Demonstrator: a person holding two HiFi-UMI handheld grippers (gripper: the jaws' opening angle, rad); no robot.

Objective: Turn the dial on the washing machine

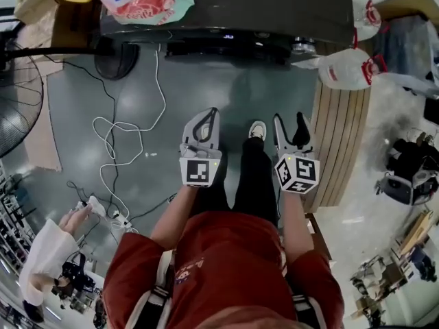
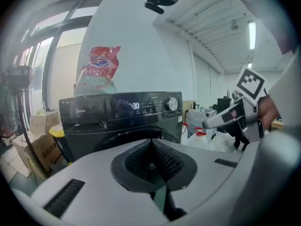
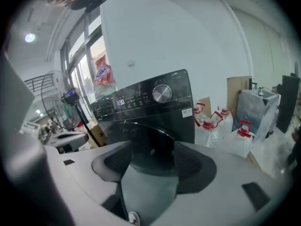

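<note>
Dial [image 3: 162, 92] not yet reached; both grippers are held short of the washer [image 2: 94, 126].
The left gripper [image 2: 151, 145] is clenched on nothing; the right gripper [image 3: 153, 150] is released and empty. The dial is set at the right of the washer's panel, well apart from both. If it is approached off-centre, the smooth knob may be slipped off, or the display [image 3: 120, 101] beside it pressed.
</note>
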